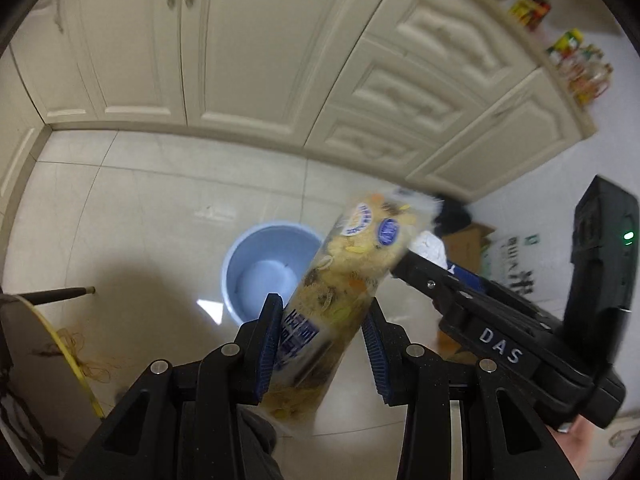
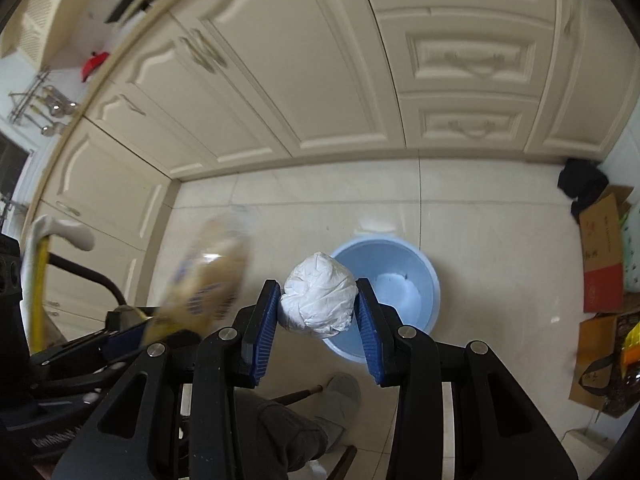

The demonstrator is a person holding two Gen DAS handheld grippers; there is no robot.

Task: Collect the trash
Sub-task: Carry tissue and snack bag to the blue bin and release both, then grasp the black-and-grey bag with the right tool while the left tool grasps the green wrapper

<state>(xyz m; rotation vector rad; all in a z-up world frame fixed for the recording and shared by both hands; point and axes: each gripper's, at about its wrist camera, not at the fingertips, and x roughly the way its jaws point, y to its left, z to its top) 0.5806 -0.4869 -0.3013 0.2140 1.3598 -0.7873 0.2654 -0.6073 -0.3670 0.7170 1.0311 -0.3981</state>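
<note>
My left gripper [image 1: 324,336] clamps clear printed snack bag [image 1: 340,280], long axis tilted | right gripper [image 2: 318,320] clamps crumpled white paper ball [image 2: 318,296] | round blue plastic bin [image 2: 404,280] on floor just ahead, nearer right

Blue plastic bucket [image 2: 400,276]: one. Snack packet [image 1: 352,276]: one. Crumpled white paper ball [image 2: 318,296]: one. Cardboard boxes [image 2: 602,256]: two.

The bucket [image 2: 386,292] stands on the floor [image 2: 480,240] before the cabinets [image 2: 320,80], boxes [image 2: 602,264] to its right.
</note>
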